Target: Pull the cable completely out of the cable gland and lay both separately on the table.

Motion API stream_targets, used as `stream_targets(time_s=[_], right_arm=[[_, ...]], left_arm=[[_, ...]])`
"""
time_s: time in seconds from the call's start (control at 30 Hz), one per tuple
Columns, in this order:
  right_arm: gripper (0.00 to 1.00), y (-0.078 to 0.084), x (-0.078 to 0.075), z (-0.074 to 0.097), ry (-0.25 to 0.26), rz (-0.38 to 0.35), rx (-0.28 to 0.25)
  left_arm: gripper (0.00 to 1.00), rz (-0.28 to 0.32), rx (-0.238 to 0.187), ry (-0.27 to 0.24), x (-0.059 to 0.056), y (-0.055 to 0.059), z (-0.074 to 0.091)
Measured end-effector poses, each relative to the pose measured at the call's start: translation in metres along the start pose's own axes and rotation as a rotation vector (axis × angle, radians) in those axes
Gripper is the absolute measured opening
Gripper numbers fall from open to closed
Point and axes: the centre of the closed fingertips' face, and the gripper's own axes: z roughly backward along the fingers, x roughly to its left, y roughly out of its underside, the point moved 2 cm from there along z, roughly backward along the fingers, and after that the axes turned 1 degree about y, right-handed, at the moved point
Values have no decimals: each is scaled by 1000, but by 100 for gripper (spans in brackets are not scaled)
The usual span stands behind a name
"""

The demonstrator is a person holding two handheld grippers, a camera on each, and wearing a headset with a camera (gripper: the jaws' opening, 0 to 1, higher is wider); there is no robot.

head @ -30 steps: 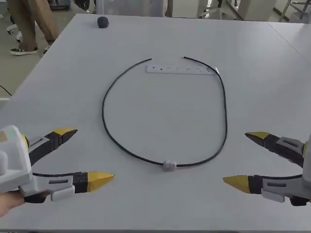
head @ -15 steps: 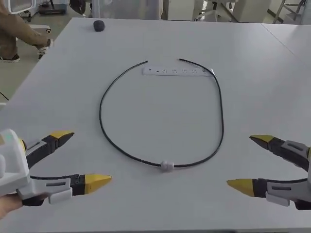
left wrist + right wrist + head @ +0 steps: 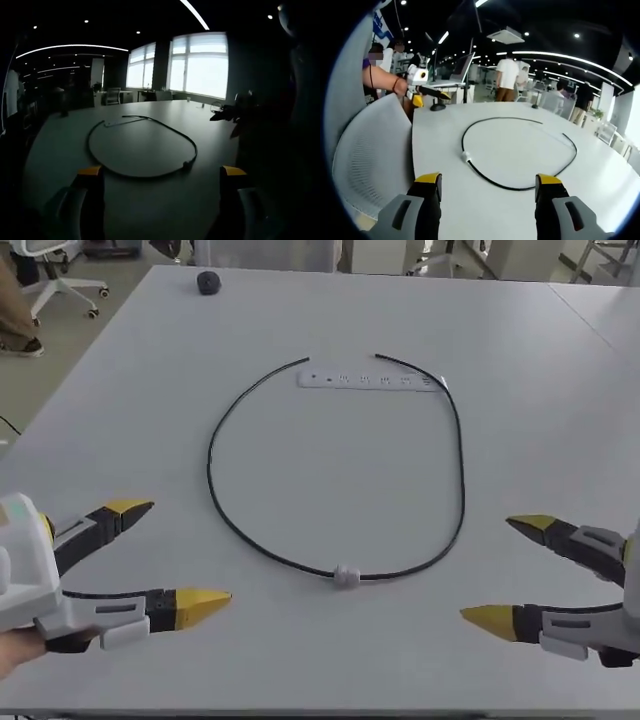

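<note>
The cable lies on the table in an open loop, with the small pale gland threaded on it at the loop's near side, so cable and gland are not yet apart. The loop's 2 ends lie at the far side by a white power strip: 1 end is just beside the strip's left end, and the other part of the cable crosses the strip's right end. A small dark round thing sits well apart near the far left edge, and nothing lies between the grippers and the gland. The left gripper hovers near-left of the gland and the right gripper near-right of it, both short of the loop and touching nothing; each has its jaws spread wide. The left gripper view is dim: cable and gland show ahead of the spread jaws, and a dark shape at the right is too dim to make out. In the right gripper view the gland sits on the loop's near left, ahead of the spread jaws, a white mesh chair back is cut off at the left, and people stand beyond the table.
</note>
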Motion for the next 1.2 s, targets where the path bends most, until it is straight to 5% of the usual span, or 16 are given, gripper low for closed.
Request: stream_targets(time_s=[0.47, 0.8, 0.97, 1.2], right_arm=[[59, -9, 25, -77, -189, 129, 102], [59, 2, 35, -90, -231, 155, 170], [44, 3, 40, -100, -249, 161, 215], [36, 5, 43, -115, -268, 196, 275]], left_arm=[[96, -13, -29, 25, 0, -10, -5], [96, -46, 18, 105, -10, -1, -22], [96, -42, 0, 117, -11, -3, -27], [96, -43, -8, 129, -15, -3, -27]])
